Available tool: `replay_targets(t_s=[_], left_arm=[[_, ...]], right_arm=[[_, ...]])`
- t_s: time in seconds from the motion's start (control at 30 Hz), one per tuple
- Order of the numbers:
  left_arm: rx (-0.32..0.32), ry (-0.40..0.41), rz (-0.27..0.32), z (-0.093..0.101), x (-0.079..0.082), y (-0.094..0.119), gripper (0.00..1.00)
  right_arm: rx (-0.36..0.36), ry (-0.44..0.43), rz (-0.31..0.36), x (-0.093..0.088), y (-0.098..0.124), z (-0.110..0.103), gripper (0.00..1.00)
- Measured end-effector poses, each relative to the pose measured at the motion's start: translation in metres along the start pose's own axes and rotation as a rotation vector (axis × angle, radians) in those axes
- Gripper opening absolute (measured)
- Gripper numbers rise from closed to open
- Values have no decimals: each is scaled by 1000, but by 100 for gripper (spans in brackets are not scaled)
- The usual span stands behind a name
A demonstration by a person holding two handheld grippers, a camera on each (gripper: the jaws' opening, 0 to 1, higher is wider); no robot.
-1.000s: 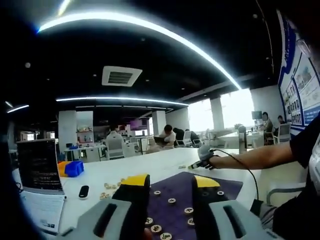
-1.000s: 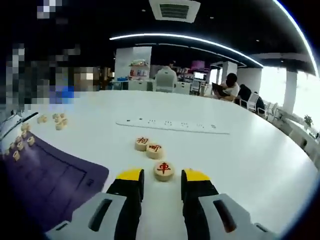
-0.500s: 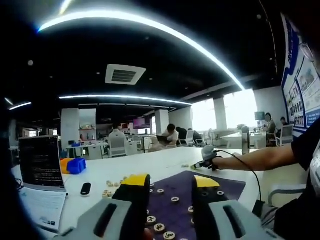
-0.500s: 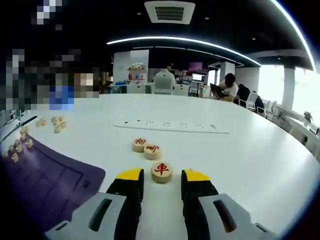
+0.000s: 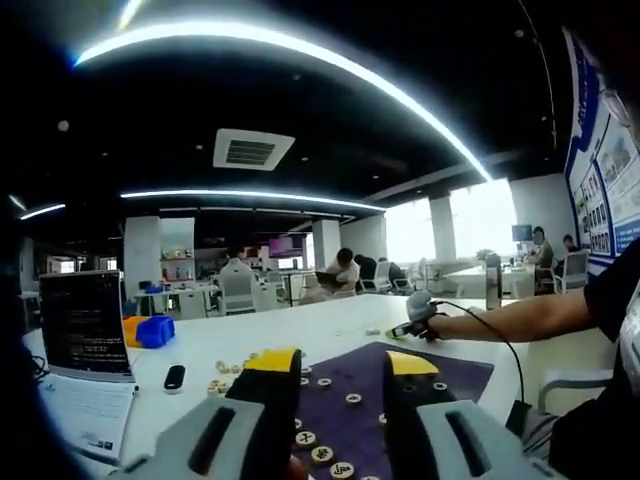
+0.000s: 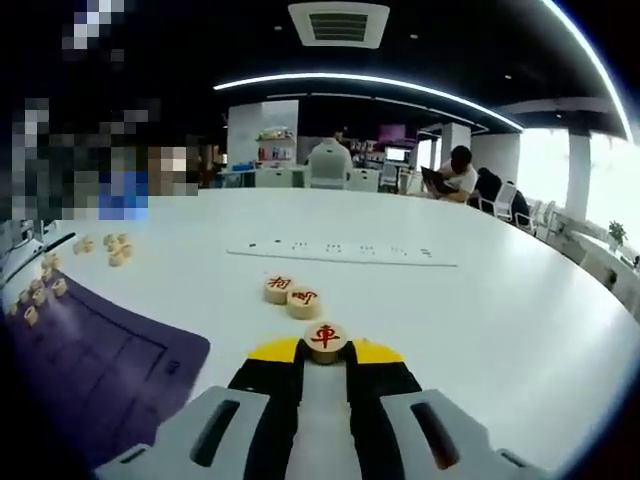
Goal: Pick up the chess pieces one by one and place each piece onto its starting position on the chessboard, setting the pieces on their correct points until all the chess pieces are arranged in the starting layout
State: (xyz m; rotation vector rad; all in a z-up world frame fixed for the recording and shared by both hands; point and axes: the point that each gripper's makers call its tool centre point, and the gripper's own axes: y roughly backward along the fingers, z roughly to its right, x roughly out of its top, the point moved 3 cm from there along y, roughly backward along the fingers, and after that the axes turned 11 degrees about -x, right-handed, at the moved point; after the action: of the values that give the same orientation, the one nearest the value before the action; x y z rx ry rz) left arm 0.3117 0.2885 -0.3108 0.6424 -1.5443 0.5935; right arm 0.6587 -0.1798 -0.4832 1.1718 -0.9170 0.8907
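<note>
right gripper (image 6: 325, 350): and there it goes — the yellow-tipped jaws, standing apart half a second ago, have come together on the round wooden chess piece with the red character (image 6: 325, 336); the disc sits pinched between the tips, down at the white table (image 6: 480, 300).
piece in the grip: same spot as before, just ahead of the jaws; only the jaws moved in on it.
other two red-marked wooden discs (image 6: 292, 297): touching each other, just beyond the gripped one, unmoved.
white power strip (image 6: 342, 251): lying across the table farther back, where it was.
purple chessboard mat (image 6: 90, 350): off to the left in the right gripper view, a row of pale discs along its far edge; more loose pale wooden discs (image 6: 112, 246) on the table beyond it.
left gripper (image 5: 340, 365): jaws held wide with nothing between them — hanging above the purple mat (image 5: 440, 368), no different from a moment ago.
pieces on the mat: several small wooden discs (image 5: 353, 399) seen between and around the left jaws; characters too small to read.
person's arm (image 5: 510, 317): reaching in from the right in the left gripper view, the right gripper (image 5: 412, 320) at its end resting near the mat's far corner, as before.
table clutter: open laptop (image 5: 75, 325), black remote-like object (image 5: 174, 377), blue bin (image 5: 153, 331) at left — all unchanged.
</note>
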Motion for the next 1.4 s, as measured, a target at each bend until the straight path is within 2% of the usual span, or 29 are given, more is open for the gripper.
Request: replay_targets(t_s=[0.27,0.63,1.0,1.4], left_arm=[[-10,15,-16,0,-5,-2,33],[-56,4,-51,9,-10,-8,34],[-61,-1,-55,8,-9,-6,34],[-60,2,-59,6,-10,-6,34]], right_arm=[[17,13,13,9,-1,-4,18],[133,-4,52,33,16,-31,18],[216,41,66,42,36,-51,18],[302,106,10,20,45,-86,18]])
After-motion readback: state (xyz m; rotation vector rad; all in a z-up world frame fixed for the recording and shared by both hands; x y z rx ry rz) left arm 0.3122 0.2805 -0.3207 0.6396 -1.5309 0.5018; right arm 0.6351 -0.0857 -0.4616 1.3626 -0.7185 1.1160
